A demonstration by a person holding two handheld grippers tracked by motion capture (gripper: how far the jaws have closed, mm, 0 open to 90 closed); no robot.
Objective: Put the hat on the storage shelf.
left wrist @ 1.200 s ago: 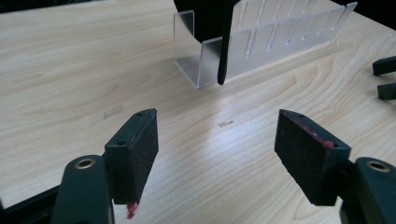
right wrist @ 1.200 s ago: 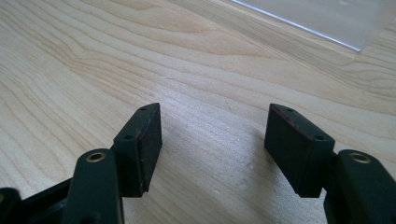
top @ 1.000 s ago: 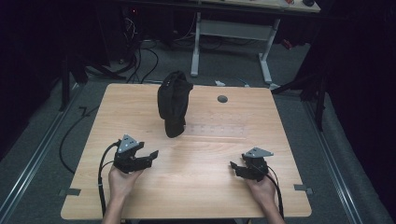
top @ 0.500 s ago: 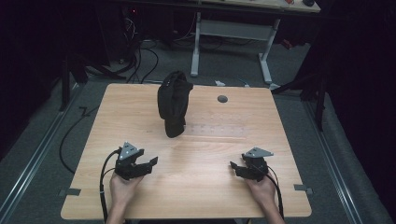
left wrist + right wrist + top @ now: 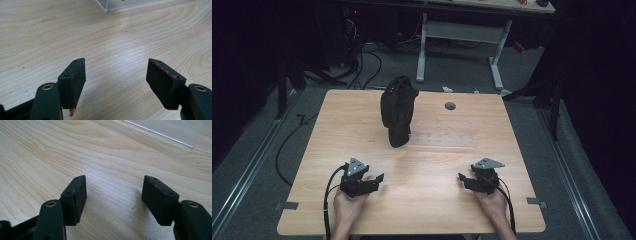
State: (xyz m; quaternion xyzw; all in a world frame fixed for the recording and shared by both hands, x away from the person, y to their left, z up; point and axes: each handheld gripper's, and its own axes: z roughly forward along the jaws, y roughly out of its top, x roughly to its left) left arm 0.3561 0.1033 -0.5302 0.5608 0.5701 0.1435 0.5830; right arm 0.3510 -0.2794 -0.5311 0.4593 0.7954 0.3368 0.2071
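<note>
A black cloth-like thing (image 5: 397, 110) stands upright on a clear stand near the middle back of the wooden table (image 5: 362, 150). My left gripper (image 5: 376, 180) rests low at the front left, held by a hand, jaws apart with bare wood between them (image 5: 115, 75). At the front right my right gripper (image 5: 463, 179) also stands open over bare wood (image 5: 114, 192). Both point toward the table's middle. A clear plastic sheet edge (image 5: 125, 3) shows at the top of the left gripper view, and likewise in the right gripper view (image 5: 175, 130).
A clear flat plate (image 5: 442, 139) lies right of the black thing. A round grommet hole (image 5: 450, 106) sits at the back of the table. Cables and a white desk frame (image 5: 462, 35) stand on the floor behind. Tape marks lie by the front corners.
My left gripper has sunk lower toward the table and nearer the front edge. The right gripper has kept still.
</note>
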